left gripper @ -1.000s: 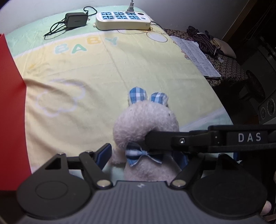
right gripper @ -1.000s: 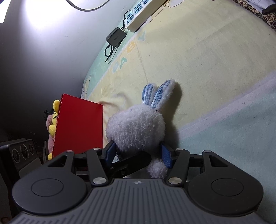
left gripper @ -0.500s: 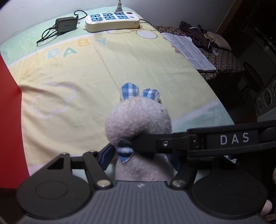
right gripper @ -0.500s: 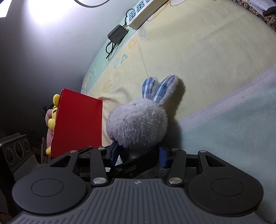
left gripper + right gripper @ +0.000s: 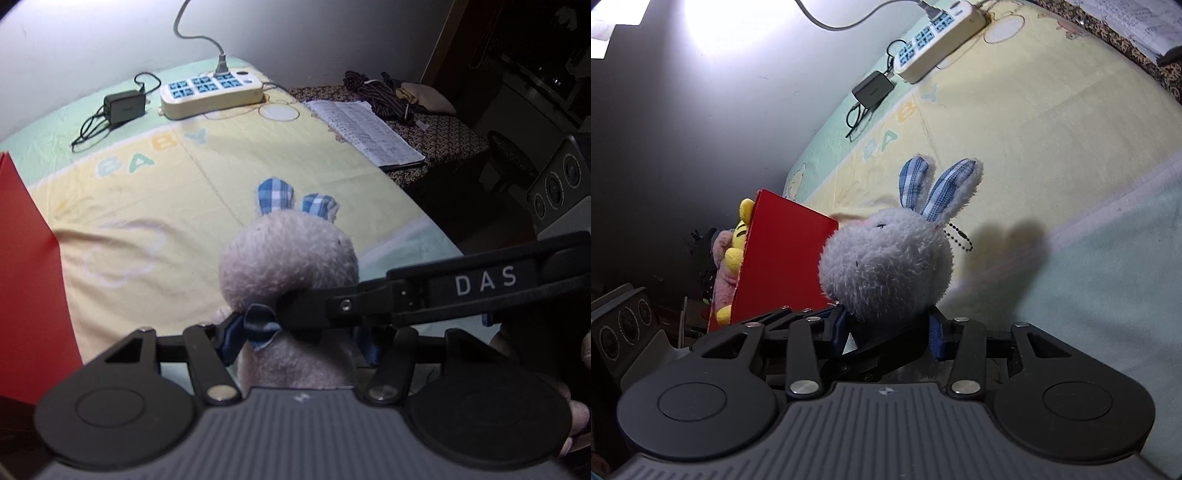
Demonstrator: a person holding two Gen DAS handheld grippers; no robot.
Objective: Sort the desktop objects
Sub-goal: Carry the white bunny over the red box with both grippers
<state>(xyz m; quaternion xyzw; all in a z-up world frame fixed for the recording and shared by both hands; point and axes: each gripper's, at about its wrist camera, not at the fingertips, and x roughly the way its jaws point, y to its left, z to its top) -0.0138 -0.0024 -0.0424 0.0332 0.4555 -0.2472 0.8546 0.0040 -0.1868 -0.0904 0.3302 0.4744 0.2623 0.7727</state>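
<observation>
So both the left gripper (image 5: 299, 341) and right gripper (image 5: 888, 328) have their jaws pinching the plush bunny (image 5: 886, 266) just above the surface (image 5: 1052, 129), probably mid-carry, with the red box (image 5: 783, 266) looking like the next stop.

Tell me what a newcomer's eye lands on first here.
First, the fluffy plush rabbit with blue checked ears, pinched between the left gripper and the right gripper, above the yellow "BABY" cloth. Next, the red box to its left, with a yellow plush toy behind it.
</observation>
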